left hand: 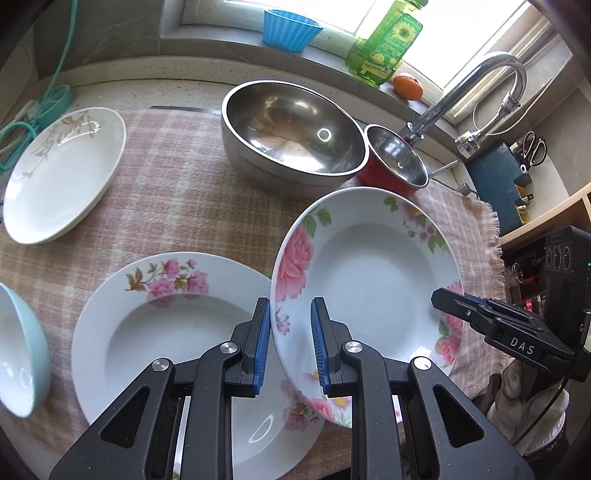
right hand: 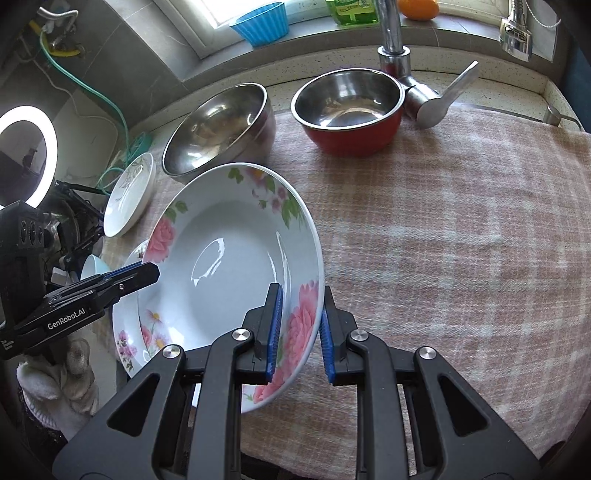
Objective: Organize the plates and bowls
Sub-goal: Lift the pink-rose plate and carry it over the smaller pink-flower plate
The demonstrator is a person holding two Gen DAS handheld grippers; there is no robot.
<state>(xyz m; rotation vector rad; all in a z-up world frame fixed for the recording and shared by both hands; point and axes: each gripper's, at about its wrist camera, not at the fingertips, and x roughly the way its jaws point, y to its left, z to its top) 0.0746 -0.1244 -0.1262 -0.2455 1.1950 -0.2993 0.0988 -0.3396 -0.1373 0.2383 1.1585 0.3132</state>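
A deep plate with pink roses (left hand: 365, 280) (right hand: 236, 254) is held tilted above the cloth by both grippers. My left gripper (left hand: 290, 345) has its jaws on either side of the plate's left rim and looks shut on it. My right gripper (right hand: 301, 334) grips the right rim the same way. Under its left edge lies a second flowered plate (left hand: 177, 332) (right hand: 127, 332). A white oval dish (left hand: 62, 173) (right hand: 129, 194), a large steel bowl (left hand: 291, 136) (right hand: 218, 129), a red bowl (left hand: 397, 158) (right hand: 351, 107) and a light blue bowl (left hand: 22, 350) stand around.
A pink checked cloth (right hand: 461, 240) covers the counter. A tap (left hand: 476, 85) rises behind the red bowl. A blue cup (left hand: 290, 29), a green bottle (left hand: 388, 40) and an orange (left hand: 408, 86) stand on the sill. A ring light (right hand: 26, 155) is at left.
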